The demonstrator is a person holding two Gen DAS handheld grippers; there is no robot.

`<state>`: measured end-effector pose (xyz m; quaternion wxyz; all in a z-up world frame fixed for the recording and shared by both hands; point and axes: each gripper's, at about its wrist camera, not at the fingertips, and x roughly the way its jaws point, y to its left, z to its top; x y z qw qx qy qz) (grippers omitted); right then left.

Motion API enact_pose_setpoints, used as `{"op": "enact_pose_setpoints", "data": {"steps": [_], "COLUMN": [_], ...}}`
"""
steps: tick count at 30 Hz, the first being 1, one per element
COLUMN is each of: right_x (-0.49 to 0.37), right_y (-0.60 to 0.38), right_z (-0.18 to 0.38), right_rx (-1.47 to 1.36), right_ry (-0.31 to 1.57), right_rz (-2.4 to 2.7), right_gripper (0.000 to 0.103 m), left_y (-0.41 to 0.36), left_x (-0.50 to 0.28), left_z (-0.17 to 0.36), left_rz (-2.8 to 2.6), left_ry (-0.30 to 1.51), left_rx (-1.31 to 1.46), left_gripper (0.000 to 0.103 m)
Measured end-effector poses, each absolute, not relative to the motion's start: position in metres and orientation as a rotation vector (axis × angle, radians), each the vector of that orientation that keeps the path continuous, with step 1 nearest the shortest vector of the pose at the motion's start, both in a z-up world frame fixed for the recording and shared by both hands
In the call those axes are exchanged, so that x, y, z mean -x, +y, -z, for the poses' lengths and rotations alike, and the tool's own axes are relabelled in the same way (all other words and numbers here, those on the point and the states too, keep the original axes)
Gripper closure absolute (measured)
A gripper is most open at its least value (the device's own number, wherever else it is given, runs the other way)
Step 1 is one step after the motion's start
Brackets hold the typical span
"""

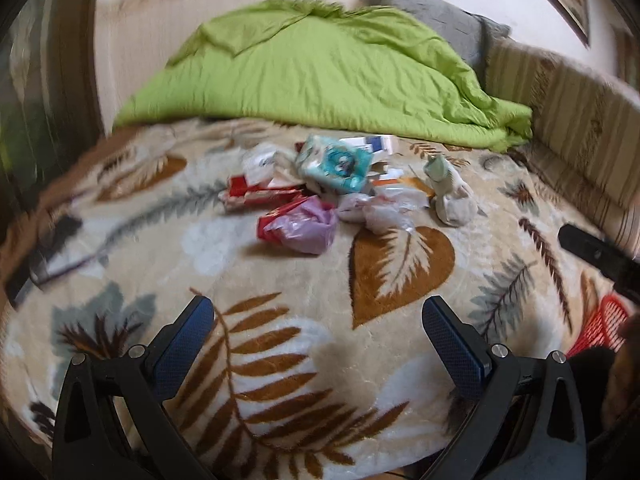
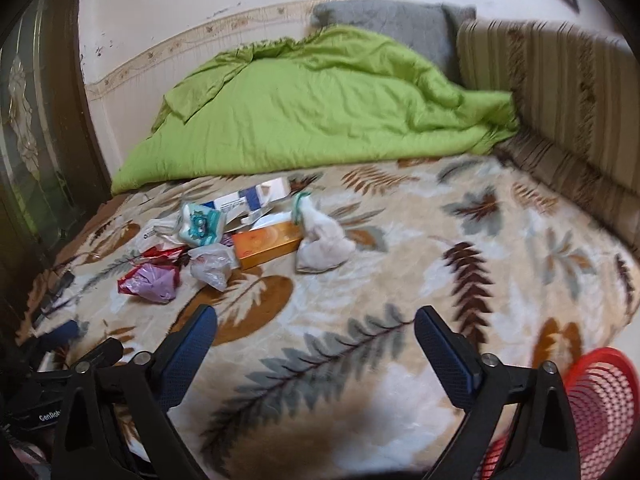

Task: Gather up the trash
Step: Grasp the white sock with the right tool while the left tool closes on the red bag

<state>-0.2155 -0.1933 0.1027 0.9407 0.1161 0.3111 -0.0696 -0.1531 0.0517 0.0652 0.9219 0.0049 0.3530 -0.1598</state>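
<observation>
A heap of trash lies on the leaf-patterned blanket (image 1: 280, 340): a purple bag (image 1: 306, 224) with a red wrapper, a teal wipes pack (image 1: 338, 164), clear plastic bags (image 1: 380, 206), a white crumpled bag (image 1: 450, 196) and small boxes. In the right wrist view the same heap shows an orange box (image 2: 266, 246), the purple bag (image 2: 154, 280) and the white bag (image 2: 324, 244). My left gripper (image 1: 318, 316) is open, short of the heap. My right gripper (image 2: 316, 326) is open too, to the right of the heap. Both hold nothing.
A red mesh basket (image 2: 600, 396) stands at the bed's near right edge, also the basket (image 1: 600, 324) at right in the left view. A green duvet (image 2: 304, 112) and grey pillow (image 2: 384, 20) lie at the back. A striped cushion (image 2: 560, 92) lines the right side. A dark door (image 2: 36, 140) stands left.
</observation>
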Motion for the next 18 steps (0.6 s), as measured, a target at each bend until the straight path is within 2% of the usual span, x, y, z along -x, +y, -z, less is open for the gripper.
{"op": "enact_pose_setpoints", "data": {"steps": [2, 6, 10, 14, 15, 17, 18], "right_x": [0.198, 0.155, 0.115, 0.072, 0.064, 0.051, 0.047], "right_y": [-0.195, -0.209, -0.226, -0.232, -0.234, -0.237, -0.238], "right_z": [-0.099, -0.092, -0.088, -0.074, -0.069, -0.053, -0.047], "right_rx": [-0.235, -0.277, -0.327, -0.284, -0.276, -0.311, -0.324], "right_ry": [0.663, 0.738, 0.765, 0.792, 0.806, 0.86, 0.881], "right_rz": [0.125, 0.11, 0.112, 0.138, 0.143, 0.112, 0.107], "right_gripper": [0.008, 0.02, 0.021, 0.021, 0.023, 0.034, 0.042], "left_y": [0.061, 0.075, 0.068, 0.045, 0.041, 0.034, 0.033], "left_x": [0.142, 0.118, 0.093, 0.065, 0.06, 0.049, 0.045], "left_z": [-0.064, -0.064, -0.069, -0.063, -0.06, -0.051, -0.047], "left_rz": [0.323, 0.313, 0.293, 0.296, 0.292, 0.287, 0.293], "left_ry": [0.752, 0.796, 0.774, 0.789, 0.801, 0.834, 0.848], "left_rx": [0.046, 0.154, 0.114, 0.027, 0.014, -0.008, -0.012], "left_gripper": [0.0, 0.0, 0.0, 0.011, 0.02, 0.032, 0.032]}}
